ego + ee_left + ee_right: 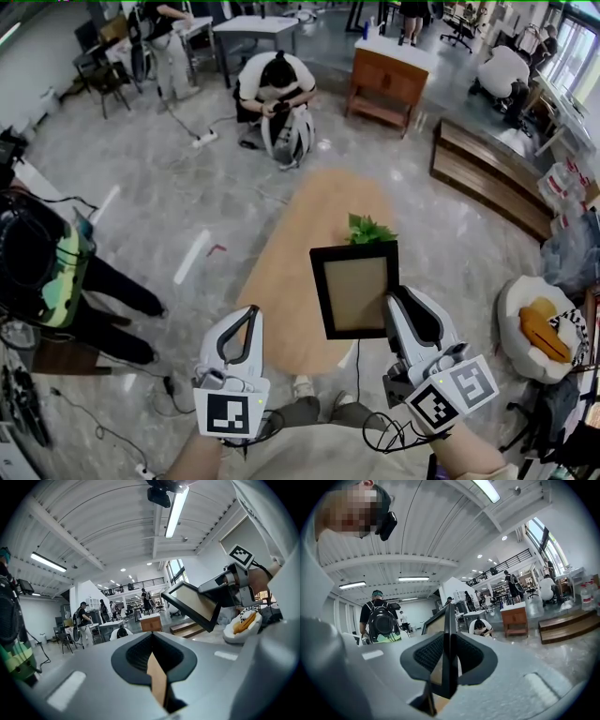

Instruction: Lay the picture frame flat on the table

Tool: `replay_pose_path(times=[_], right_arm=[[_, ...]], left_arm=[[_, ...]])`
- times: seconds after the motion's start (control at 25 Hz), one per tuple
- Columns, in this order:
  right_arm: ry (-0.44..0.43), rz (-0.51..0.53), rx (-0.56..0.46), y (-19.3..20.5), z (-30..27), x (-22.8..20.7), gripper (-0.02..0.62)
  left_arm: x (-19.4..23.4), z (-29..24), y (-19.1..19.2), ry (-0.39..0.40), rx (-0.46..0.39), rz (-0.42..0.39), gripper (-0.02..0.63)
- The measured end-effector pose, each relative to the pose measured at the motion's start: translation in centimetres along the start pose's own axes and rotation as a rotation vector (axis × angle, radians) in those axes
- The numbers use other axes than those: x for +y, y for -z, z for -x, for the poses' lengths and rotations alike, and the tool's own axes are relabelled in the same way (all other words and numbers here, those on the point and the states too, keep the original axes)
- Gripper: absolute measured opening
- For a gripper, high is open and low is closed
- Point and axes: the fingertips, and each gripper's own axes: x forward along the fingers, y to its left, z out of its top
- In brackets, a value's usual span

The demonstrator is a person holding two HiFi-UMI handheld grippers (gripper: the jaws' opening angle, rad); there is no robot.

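Note:
A black picture frame (356, 291) with a tan blank panel stands upright in the air above the near end of the oval wooden table (291, 253). My right gripper (396, 298) is shut on the frame's right edge. In the right gripper view the frame (440, 625) is edge-on between the black pads (429, 656). My left gripper (251, 314) hangs lower left of the frame, apart from it, its jaws shut with nothing in them. From the left gripper view the frame (194, 605) shows tilted at upper right, and the left gripper (152, 648) holds nothing.
A small green plant (368, 230) stands on the table just behind the frame. A person crouches (275, 89) on the floor beyond the table, and another stands at the left (56, 272). A wooden cabinet (389, 80), a low wooden bench (487, 178) and a white cushion seat (539, 328) lie to the right.

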Motion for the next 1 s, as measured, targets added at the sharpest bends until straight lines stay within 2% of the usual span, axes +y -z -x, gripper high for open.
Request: replay_pose_path(times=[0.32,0.64,0.88,1.0], right_arm=[[-0.011,0.000,0.010,-0.4,-1.1,-1.1,0.083],[-0.039,-0.020,0.049,0.7,-2.0,-3.5,0.083],[-0.043,-0.005,0.095,2.7,-3.2,-5.8,0.083],[-0.044,-0.007,0.133,4.2,-4.1,-7.0,0.083]], left_arm=[[0.5,-1.4,0.0,-0.021,0.014,0.010,0.020],[-0.7,-3.2,0.2,-0.045,0.042,-0.001,0.020],[-2.3,-5.1,2.3,-0.031,0.076,-0.041,0.020],[-2.9,-6.2,3.7,-0.037,0.103,-0.025,0.020]])
